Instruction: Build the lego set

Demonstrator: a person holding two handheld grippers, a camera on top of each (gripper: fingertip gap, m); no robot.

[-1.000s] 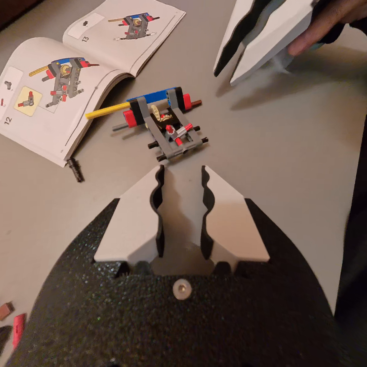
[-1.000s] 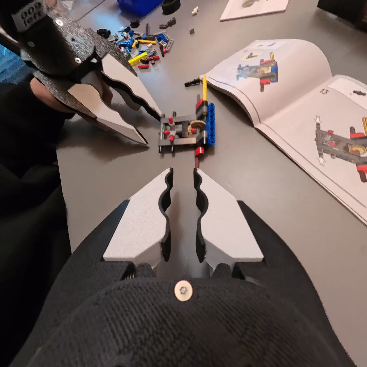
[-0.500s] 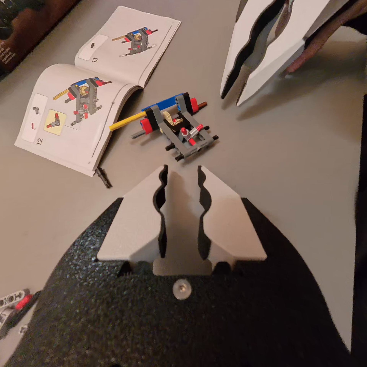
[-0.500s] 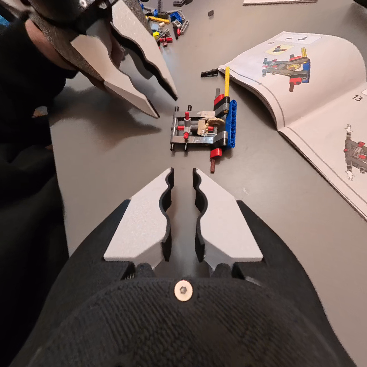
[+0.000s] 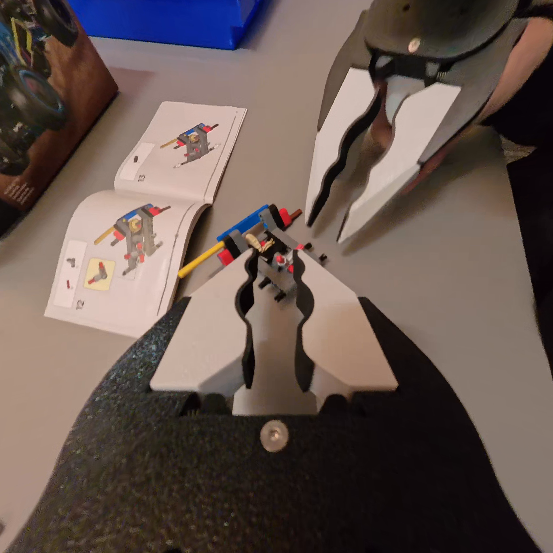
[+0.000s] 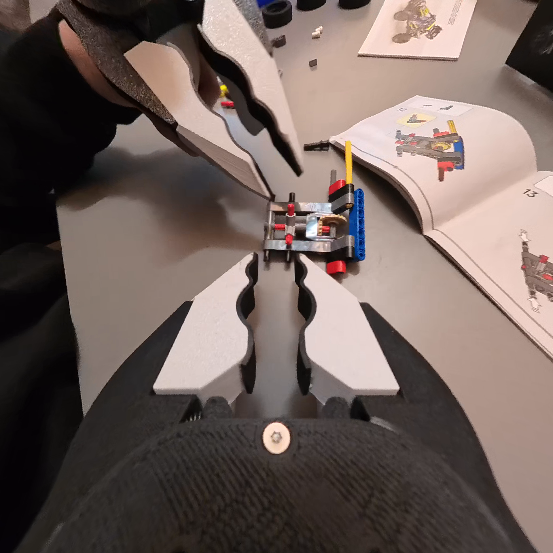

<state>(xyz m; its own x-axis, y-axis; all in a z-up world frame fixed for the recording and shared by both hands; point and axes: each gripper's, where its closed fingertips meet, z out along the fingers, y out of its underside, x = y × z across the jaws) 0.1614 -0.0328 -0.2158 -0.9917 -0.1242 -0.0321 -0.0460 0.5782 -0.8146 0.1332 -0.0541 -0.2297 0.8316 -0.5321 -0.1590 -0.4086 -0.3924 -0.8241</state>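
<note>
The lego assembly (image 6: 311, 227) lies flat on the grey table (image 6: 149, 239). It is a grey frame with a blue beam, a yellow axle, red bushes, a tan gear and black pins. My right gripper (image 6: 275, 257) is open and empty, its tips just short of the frame's two black side pins. My left gripper (image 5: 273, 254) is open and empty, its tips over the frame's end and hiding part of the assembly (image 5: 254, 227). The left gripper (image 6: 285, 185) shows at the frame's far corner; contact cannot be told. The right gripper (image 5: 324, 232) shows beside the red bush.
An open instruction booklet (image 5: 143, 233) lies beside the assembly, also in the right wrist view (image 6: 449, 185). A loose black pin (image 6: 317, 146) lies at its edge. A lego box (image 5: 39, 98) and a blue bin (image 5: 167, 21) stand behind. A second booklet (image 6: 416, 27), a black tyre (image 6: 276, 13) and small loose pieces lie farther off. Some 4 centimetres of space lies between my two pairs of fingers.
Both grippers have moved in toward the assembly from opposite sides and now have their tips at it. The right gripper's jaws have opened wider. The assembly has not moved.
</note>
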